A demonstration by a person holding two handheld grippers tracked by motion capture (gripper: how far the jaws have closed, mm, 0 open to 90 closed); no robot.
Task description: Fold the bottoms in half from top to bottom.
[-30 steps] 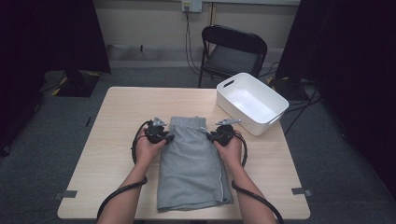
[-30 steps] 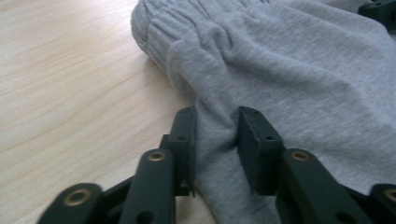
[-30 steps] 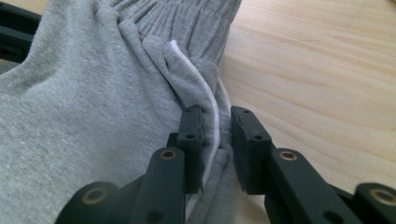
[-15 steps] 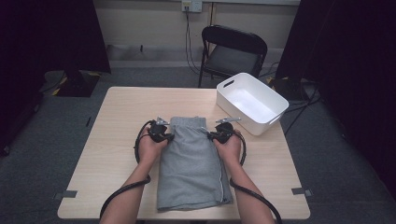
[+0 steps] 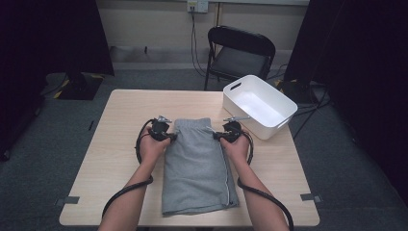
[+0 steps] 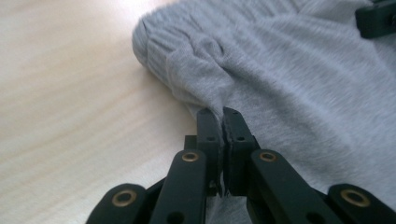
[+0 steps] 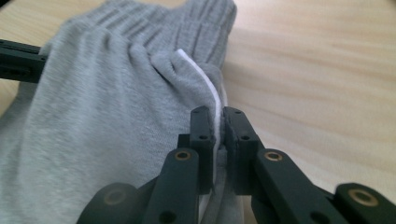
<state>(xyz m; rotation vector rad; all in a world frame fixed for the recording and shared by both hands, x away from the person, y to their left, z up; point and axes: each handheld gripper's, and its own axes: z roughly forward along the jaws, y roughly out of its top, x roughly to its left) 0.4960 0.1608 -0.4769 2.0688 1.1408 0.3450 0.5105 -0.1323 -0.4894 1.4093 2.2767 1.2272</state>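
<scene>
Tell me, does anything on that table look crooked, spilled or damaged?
Nothing stands out. The grey shorts lie folded flat on the table, each side edge pinched by a gripper, and the white bin sits upright and undamaged.

Grey shorts (image 5: 198, 161) with white side stripe; white bin (image 5: 258, 106); pale wood table (image 5: 115, 144); black tools

Both forearms were bare, with no sleeve showing on either. The left hand-held gripper (image 5: 169, 136) was black, topped by a small grey three-cornered plate, and a thick black cable looped out from it and trailed back along the arm. The right hand-held gripper (image 5: 216, 135) matched it: black body, grey plate, the same looping black cable. Close up, each pair of jaws was matt black, blocky at the tips with small dark screw holes, and hinged on flat black links fixed by brass-coloured rivets.
</scene>
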